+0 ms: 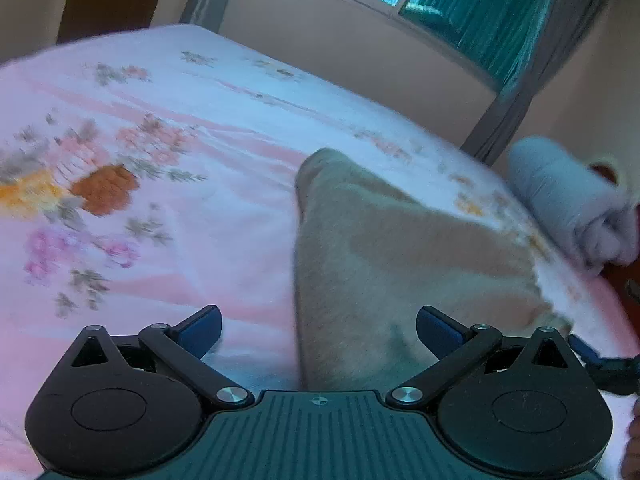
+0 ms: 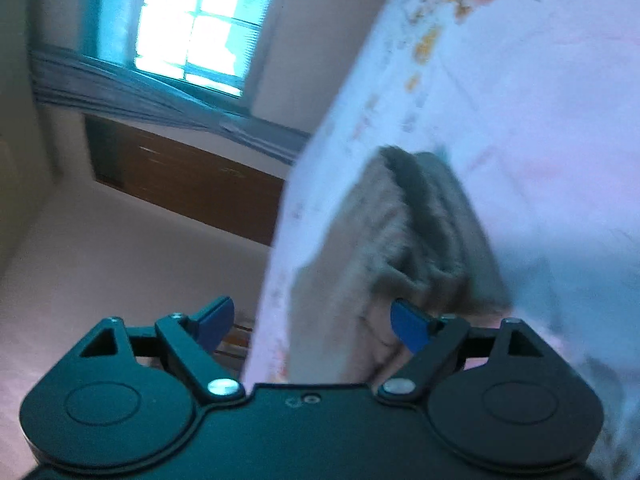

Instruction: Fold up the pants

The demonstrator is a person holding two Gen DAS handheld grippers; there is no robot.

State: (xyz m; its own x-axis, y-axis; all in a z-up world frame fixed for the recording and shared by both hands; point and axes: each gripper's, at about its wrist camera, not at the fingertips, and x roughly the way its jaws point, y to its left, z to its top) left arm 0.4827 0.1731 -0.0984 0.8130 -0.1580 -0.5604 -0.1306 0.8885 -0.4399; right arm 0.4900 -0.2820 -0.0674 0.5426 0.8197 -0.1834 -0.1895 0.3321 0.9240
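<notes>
Beige-brown pants [image 1: 400,256] lie on a pink floral bed sheet [image 1: 168,216], one narrow end pointing away toward the window. My left gripper [image 1: 319,330] is open, its blue fingertips [image 1: 204,330] spread above the near edge of the pants, holding nothing. In the right wrist view the pants [image 2: 384,240] look bunched, with a darker folded part on top. My right gripper [image 2: 312,322] is open just above their near end, holding nothing. The right gripper's tip also shows at the left view's right edge [image 1: 600,360]. Both views are motion-blurred.
A rolled pale-blue cloth [image 1: 568,204] lies at the bed's far right edge. Beyond the bed are a grey frame [image 1: 500,112], a window with teal curtains [image 1: 472,12] and a brown cabinet [image 2: 188,180]. The bed edge [image 2: 280,240] drops to the floor.
</notes>
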